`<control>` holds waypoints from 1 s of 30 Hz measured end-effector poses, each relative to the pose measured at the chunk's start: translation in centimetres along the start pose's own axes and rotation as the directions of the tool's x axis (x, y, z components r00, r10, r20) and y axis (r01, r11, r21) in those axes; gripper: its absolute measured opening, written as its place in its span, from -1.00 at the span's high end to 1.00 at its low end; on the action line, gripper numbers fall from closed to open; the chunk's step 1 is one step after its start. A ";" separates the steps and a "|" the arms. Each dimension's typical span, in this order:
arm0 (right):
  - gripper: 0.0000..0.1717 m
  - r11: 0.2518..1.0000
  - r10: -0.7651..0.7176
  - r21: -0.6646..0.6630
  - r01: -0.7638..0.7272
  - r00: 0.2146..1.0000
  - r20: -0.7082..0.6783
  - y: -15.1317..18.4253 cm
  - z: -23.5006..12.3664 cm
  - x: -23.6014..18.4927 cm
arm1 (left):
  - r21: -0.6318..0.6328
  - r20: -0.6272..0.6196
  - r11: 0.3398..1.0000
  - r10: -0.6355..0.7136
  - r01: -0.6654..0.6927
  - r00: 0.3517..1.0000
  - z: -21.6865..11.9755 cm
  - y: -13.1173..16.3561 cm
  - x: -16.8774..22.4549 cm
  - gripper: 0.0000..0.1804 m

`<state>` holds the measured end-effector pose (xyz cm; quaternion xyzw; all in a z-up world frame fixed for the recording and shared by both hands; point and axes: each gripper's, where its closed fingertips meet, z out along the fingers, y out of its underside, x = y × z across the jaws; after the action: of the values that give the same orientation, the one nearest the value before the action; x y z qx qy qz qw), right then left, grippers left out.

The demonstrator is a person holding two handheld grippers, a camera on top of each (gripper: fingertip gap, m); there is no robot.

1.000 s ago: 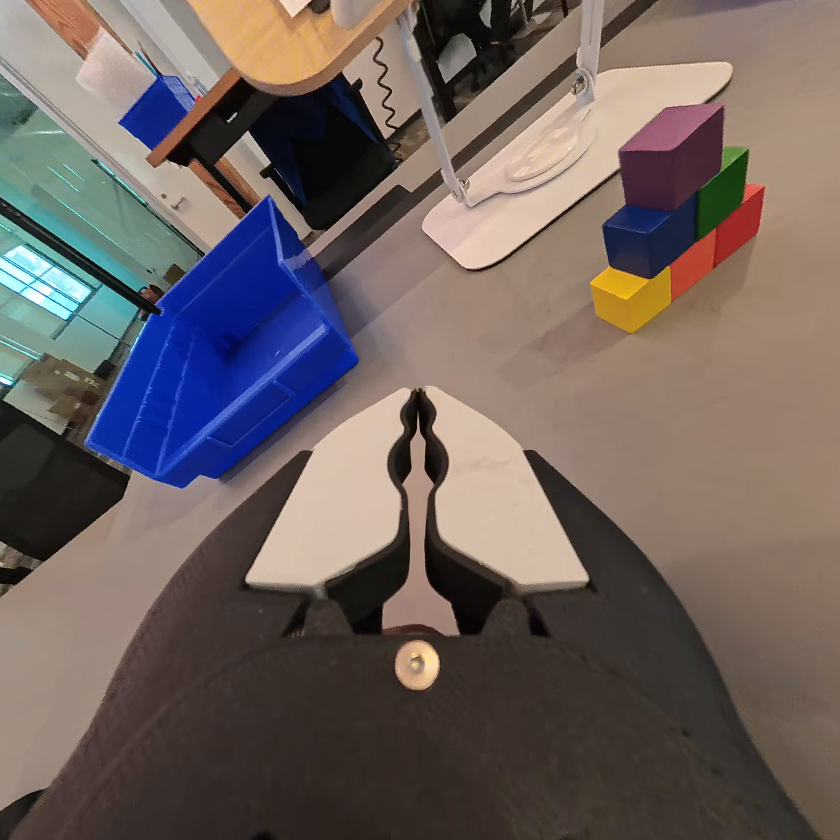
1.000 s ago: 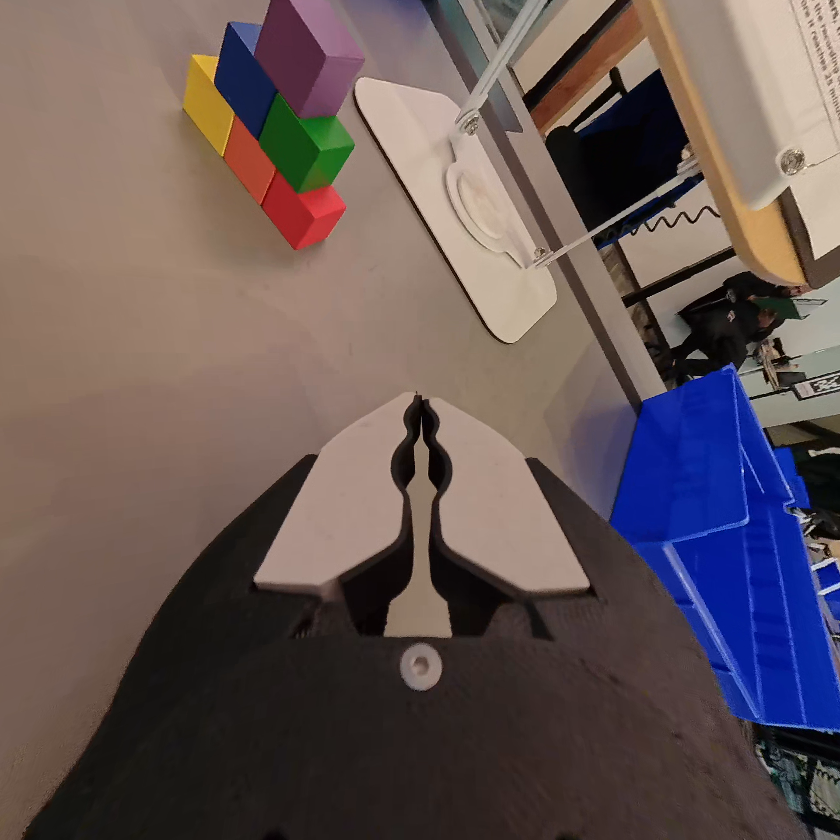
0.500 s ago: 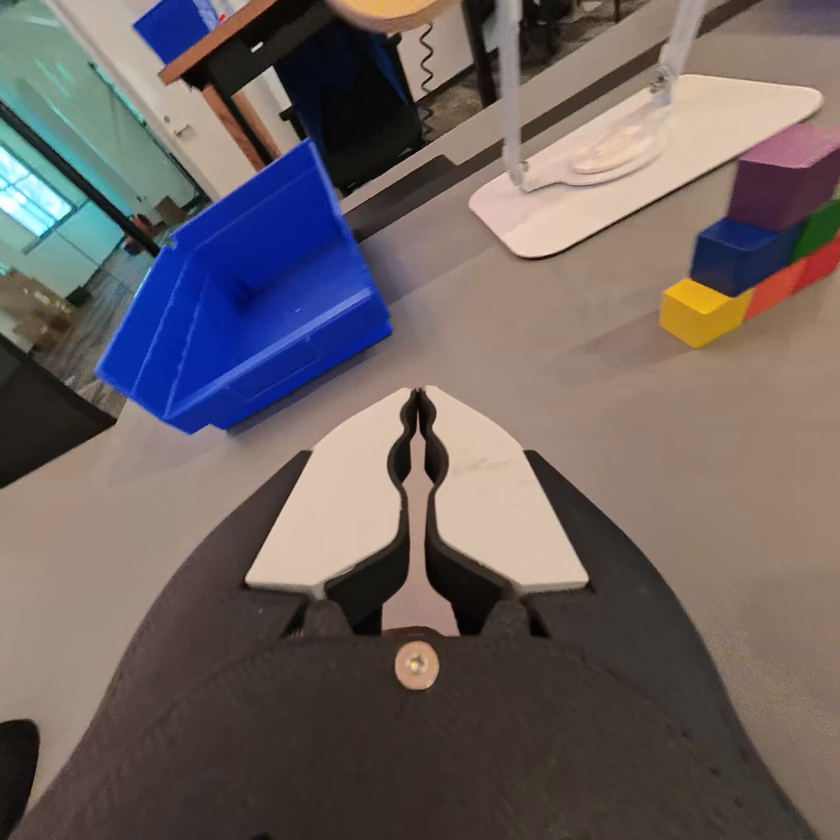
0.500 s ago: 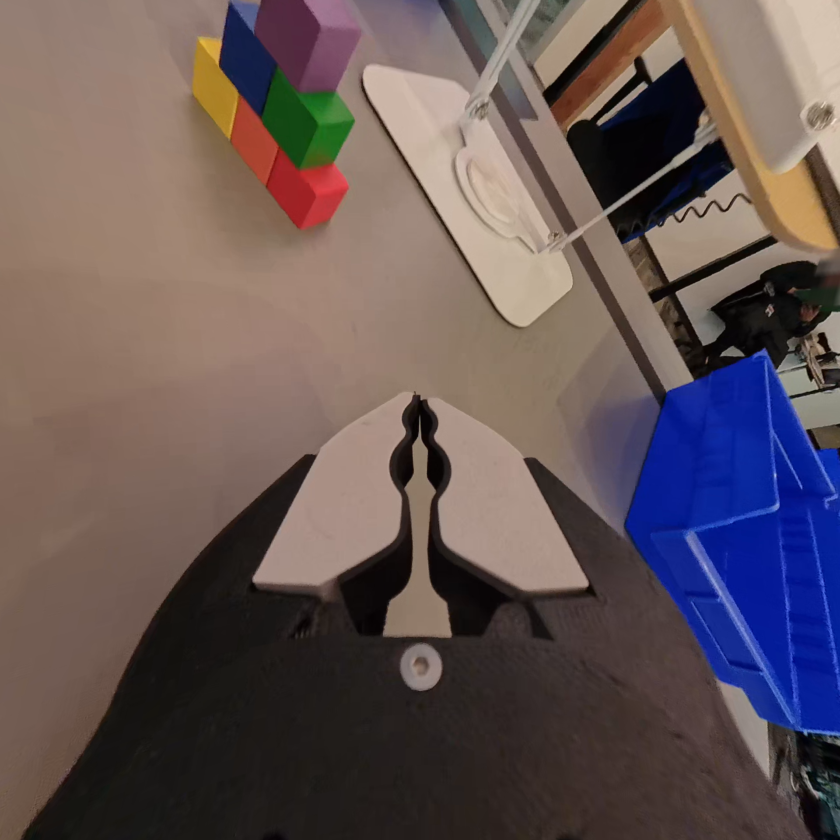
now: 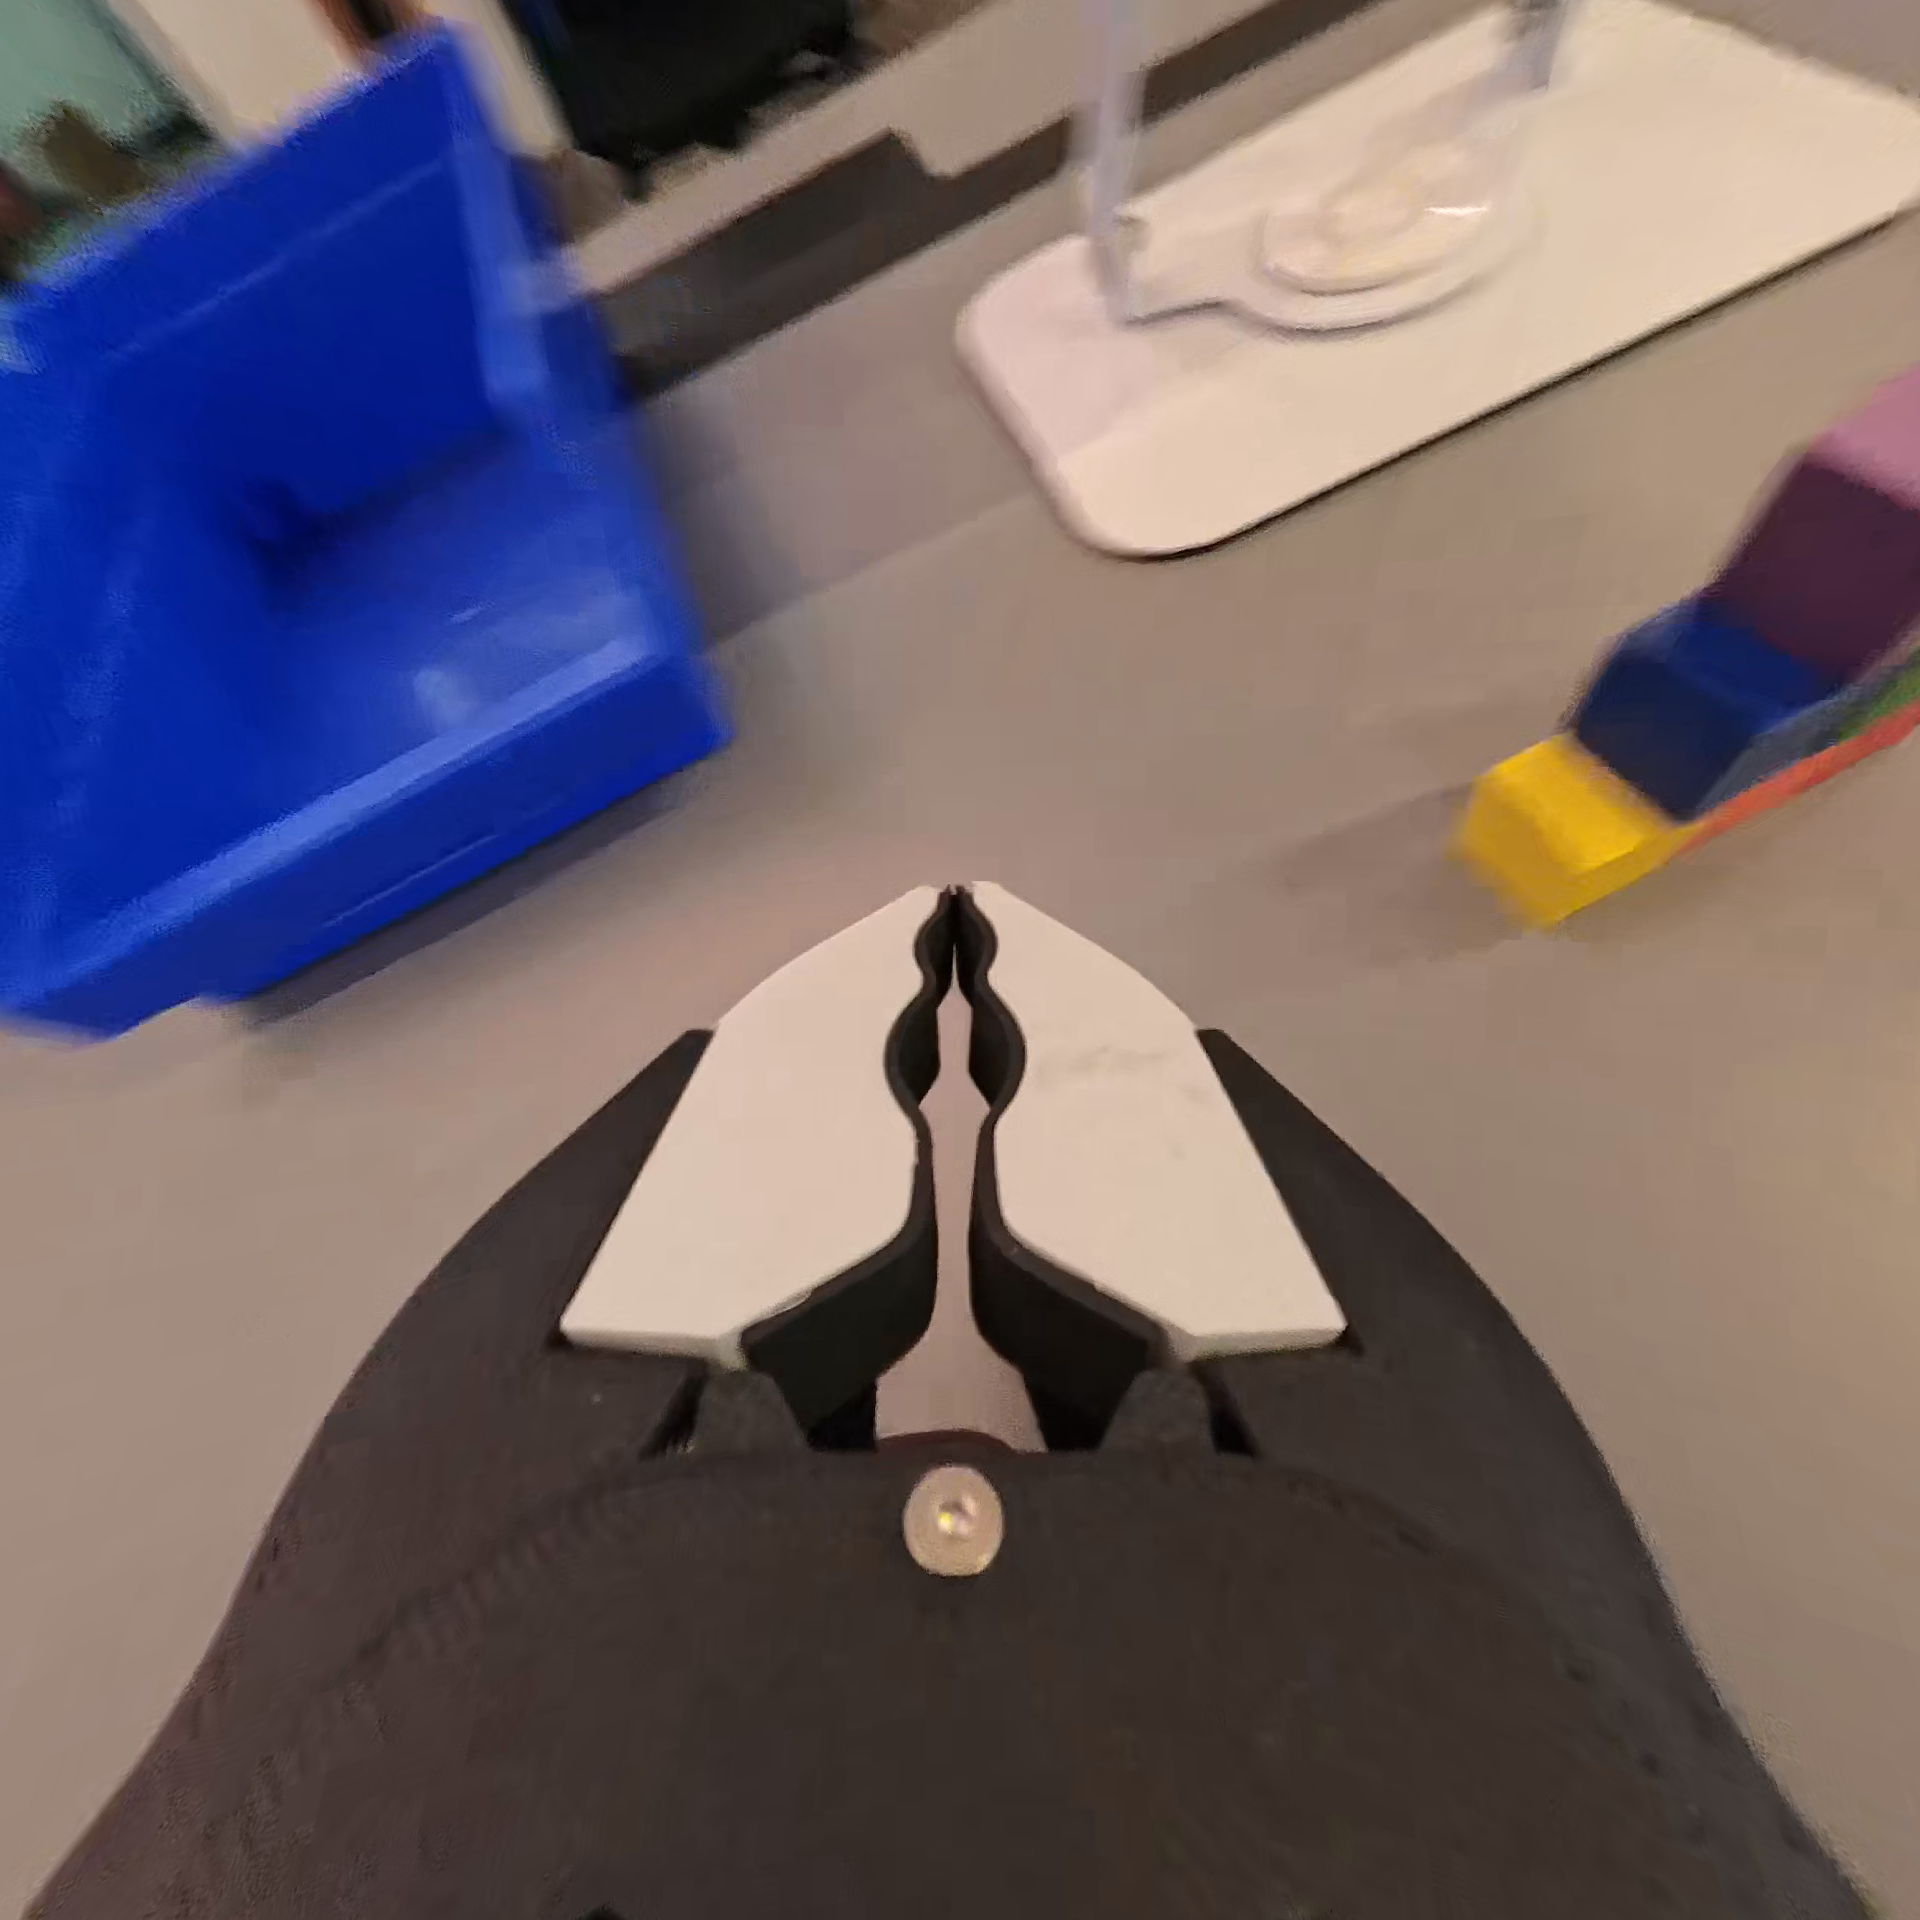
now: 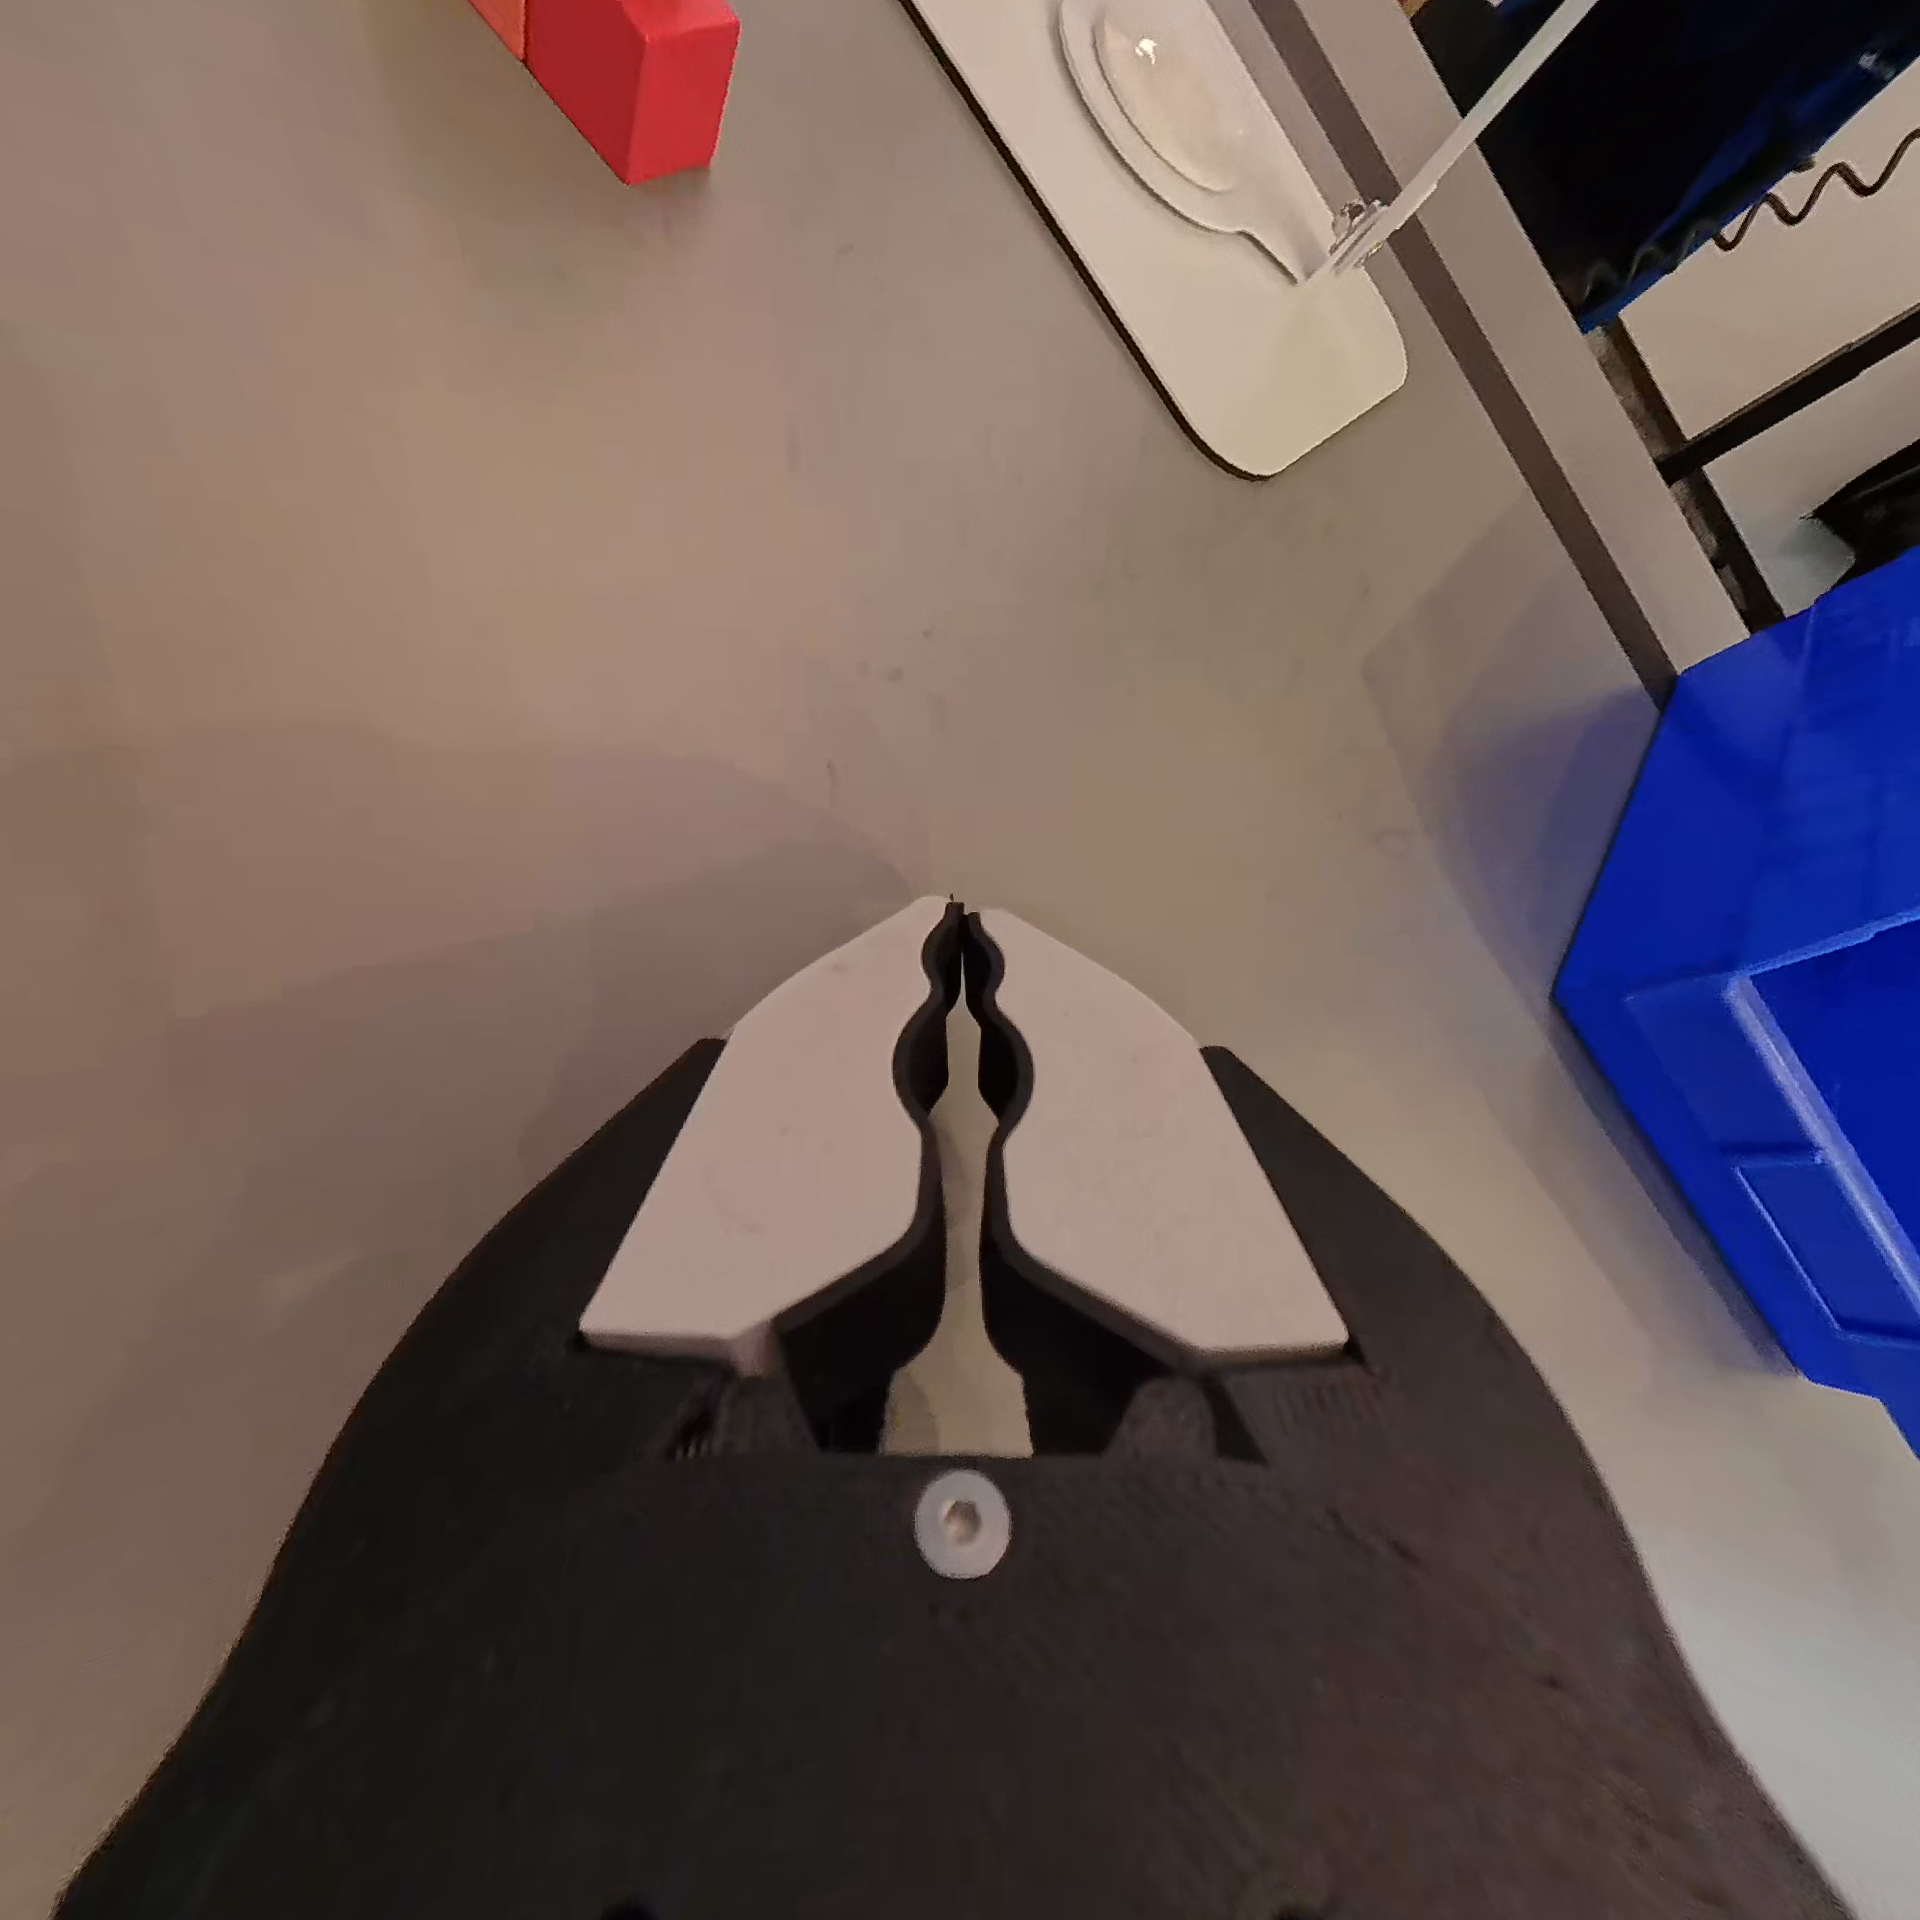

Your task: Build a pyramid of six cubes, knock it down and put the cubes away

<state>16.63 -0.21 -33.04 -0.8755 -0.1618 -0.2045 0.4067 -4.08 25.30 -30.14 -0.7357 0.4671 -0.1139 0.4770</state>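
In the left wrist view the cube pyramid stands at the right edge, blurred: a yellow cube (image 5: 1548, 847) at the near end, a dark blue cube (image 5: 1704, 717) above it, a purple cube (image 5: 1839, 551) on top, and an orange strip (image 5: 1808, 774) behind. My left gripper (image 5: 953, 891) is shut with nothing between its pads, over bare table between the pyramid and a blue bin (image 5: 312, 520). In the right wrist view only the red cube (image 6: 634, 73) shows at the top left. My right gripper (image 6: 954, 906) is shut with nothing between its pads, over bare table.
A white lamp base (image 5: 1455, 270) with a thin stand lies at the back; it also shows in the right wrist view (image 6: 1195, 239). A second blue bin (image 6: 1766, 1029) sits at the right by the grey table's edge (image 6: 1507, 364). The left gripper's tips are roughly 35 centimeters from the right gripper's. Measured from the fingertips, the yellow cube (image 5: 1548, 847) is 10 centimeters or so from the left gripper and 25 centimeters from the right.
Both grippers stayed shut. The left view dropped lower and swung, so the bin and pyramid look larger and blurred. The right view moved down and closer to the table; most of the pyramid left its frame.
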 end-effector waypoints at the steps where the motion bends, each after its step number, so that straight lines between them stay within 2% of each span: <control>1: 1.00 1.000 0.003 0.003 -0.003 1.000 0.003 0.0 0.0 0.0 | -0.018 -0.081 1.000 0.004 -0.006 0.997 1.3 -0.8 3.2 1.00; 2: 1.00 1.000 0.007 0.002 -0.007 1.000 0.005 0.0 0.1 0.0 | -0.039 -0.156 0.998 0.047 -0.054 0.987 2.3 -1.6 7.0 1.00; 3: 1.00 1.000 0.012 0.000 -0.012 1.000 0.006 0.1 0.1 0.1 | -0.051 -0.176 0.991 0.114 -0.124 0.978 3.1 -2.3 9.9 1.00; 4: 1.00 1.000 0.021 0.001 -0.021 1.000 0.004 0.1 0.0 0.2 | -0.009 -0.199 0.986 0.162 -0.167 0.967 3.3 -3.6 12.3 1.00; 6: 1.00 0.999 0.042 0.012 -0.042 0.999 -0.003 0.2 -0.2 0.6 | 0.019 -0.216 0.986 0.165 -0.165 0.962 3.6 -5.0 14.1 1.00; 8: 1.00 0.998 0.063 0.021 -0.063 0.998 0.001 0.5 -0.6 0.8 | 0.024 -0.193 0.984 0.177 -0.176 0.965 3.8 -5.0 13.3 1.00; 13: 1.00 0.994 0.094 0.054 -0.096 0.995 0.039 0.4 -0.9 0.8 | -0.016 -0.175 0.994 0.100 -0.104 0.980 3.6 -2.7 8.4 1.00; 15: 1.00 0.995 0.043 0.081 -0.049 0.996 0.079 -0.4 -0.9 -0.3 | 0.009 -0.162 0.992 0.128 -0.129 0.978 3.4 -2.3 6.7 1.00; 17: 1.00 0.992 -0.049 0.124 0.033 0.991 0.122 -1.5 -1.0 -2.1 | -0.024 -0.131 0.990 0.135 -0.139 0.982 3.4 -1.5 5.6 1.00; 20: 1.00 0.976 -0.181 0.151 0.157 0.970 0.162 -2.5 -1.0 -4.6 | -0.012 -0.117 0.982 0.187 -0.189 0.975 3.2 -1.4 5.9 1.00; 22: 1.00 0.969 -0.211 0.163 0.185 0.964 0.159 -2.8 -1.1 -5.2 | -0.018 -0.117 0.967 0.251 -0.255 0.961 3.3 -1.2 6.7 1.00; 30: 1.00 0.982 -0.140 0.153 0.115 0.976 0.168 -2.6 -0.9 -4.4 | -0.007 -0.131 0.959 0.280 -0.283 0.951 3.2 -1.3 7.6 1.00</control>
<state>11.49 0.16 -33.02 -0.8469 -0.2677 -0.1389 0.4380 2.77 21.28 -32.84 -0.6589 0.5984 -0.0856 0.4478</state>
